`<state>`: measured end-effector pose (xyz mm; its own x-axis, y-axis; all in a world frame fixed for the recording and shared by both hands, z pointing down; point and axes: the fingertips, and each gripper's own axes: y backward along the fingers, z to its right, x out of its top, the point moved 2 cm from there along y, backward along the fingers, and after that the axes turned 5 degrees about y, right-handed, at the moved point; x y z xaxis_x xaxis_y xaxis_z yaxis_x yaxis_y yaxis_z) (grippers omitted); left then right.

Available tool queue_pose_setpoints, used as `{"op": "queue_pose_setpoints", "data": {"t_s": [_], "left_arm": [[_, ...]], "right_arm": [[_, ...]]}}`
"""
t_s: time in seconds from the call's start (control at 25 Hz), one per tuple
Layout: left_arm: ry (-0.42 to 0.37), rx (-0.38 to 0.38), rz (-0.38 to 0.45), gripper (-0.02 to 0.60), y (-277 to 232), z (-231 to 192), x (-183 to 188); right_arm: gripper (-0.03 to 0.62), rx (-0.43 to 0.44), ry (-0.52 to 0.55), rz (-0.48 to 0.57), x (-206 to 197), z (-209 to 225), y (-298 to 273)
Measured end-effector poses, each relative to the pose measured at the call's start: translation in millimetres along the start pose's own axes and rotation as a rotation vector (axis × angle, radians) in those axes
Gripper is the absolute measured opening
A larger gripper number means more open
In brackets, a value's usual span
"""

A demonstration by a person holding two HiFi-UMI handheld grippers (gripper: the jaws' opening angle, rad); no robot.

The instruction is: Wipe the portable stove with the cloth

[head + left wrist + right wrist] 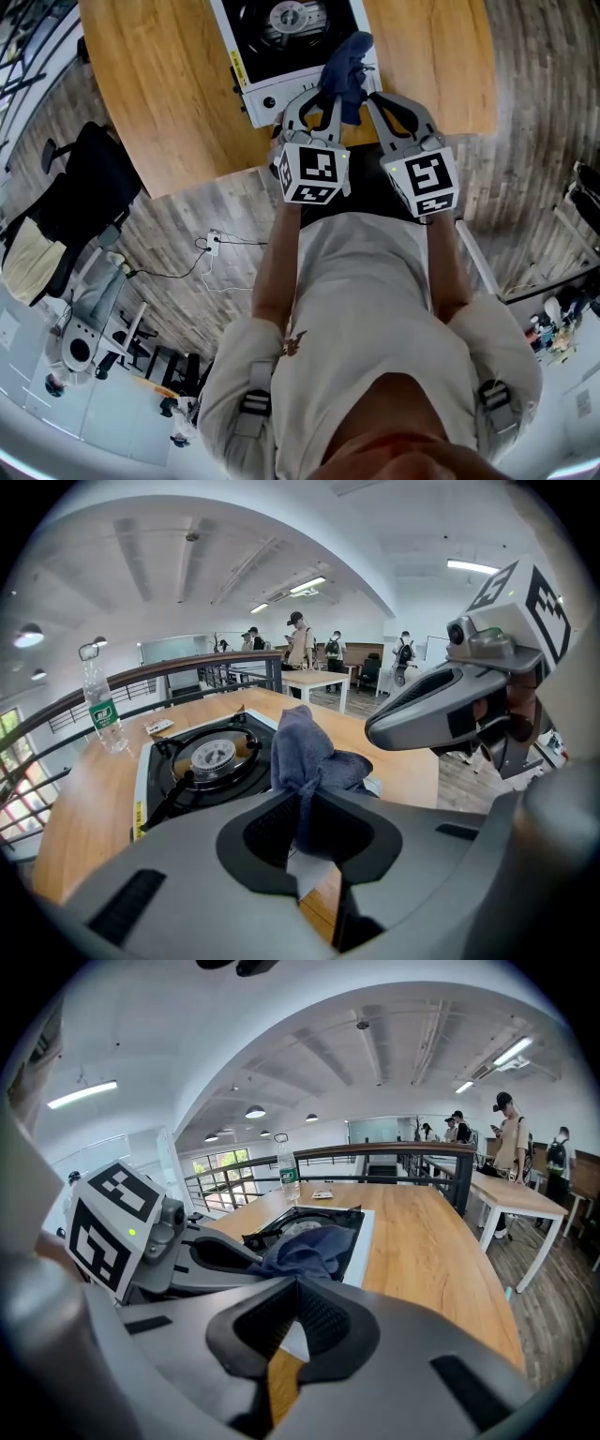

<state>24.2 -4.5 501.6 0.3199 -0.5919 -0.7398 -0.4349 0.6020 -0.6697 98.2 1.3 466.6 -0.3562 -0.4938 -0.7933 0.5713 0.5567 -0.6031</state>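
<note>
**Cloth in hand at the stove's corner.** A dark blue cloth [309,747] bunches up out of the left hand-held gripper [305,806]. Its jaws are pressed together on a narrow gather at one end of the fabric. The cloth hangs over the near right corner of the portable stove [187,771] on the wooden table [84,808]. Just beside it, the right hand-held gripper [298,1290] has its jaws closed on nothing.

The cloth looks light, soft and limp, so it should fold and drape rather than push. A grip on a thick bunch, as here, likely serves better than a hold on one edge. A loose tail could snag on the pan supports round the burner [214,757]. The stove looks rigid, yet light enough to slide under a hard wipe.

The head view shows the two grippers side by side at the stove's front edge. Only the left gripper view shows the pinch itself, and only the right gripper view shows its own jaws empty. Both gripper views also take in a water bottle [101,710] past the stove, which the head view cuts off. No view settles whether the cloth touches the stove.
</note>
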Motion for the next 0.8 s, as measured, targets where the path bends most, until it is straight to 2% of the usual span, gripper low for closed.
{"op": "queue_pose_setpoints", "data": {"t_s": [0.52,0.8], "left_arm": [[0.002,0.020,-0.001,0.065,19,-22,-13],[0.030,0.044,-0.001,0.064,37,-40,-26]], "right_arm": [[0.020,0.014,0.024,-0.001,14,-28,-12],[0.020,0.020,0.035,-0.007,16,-39,-14]]}}
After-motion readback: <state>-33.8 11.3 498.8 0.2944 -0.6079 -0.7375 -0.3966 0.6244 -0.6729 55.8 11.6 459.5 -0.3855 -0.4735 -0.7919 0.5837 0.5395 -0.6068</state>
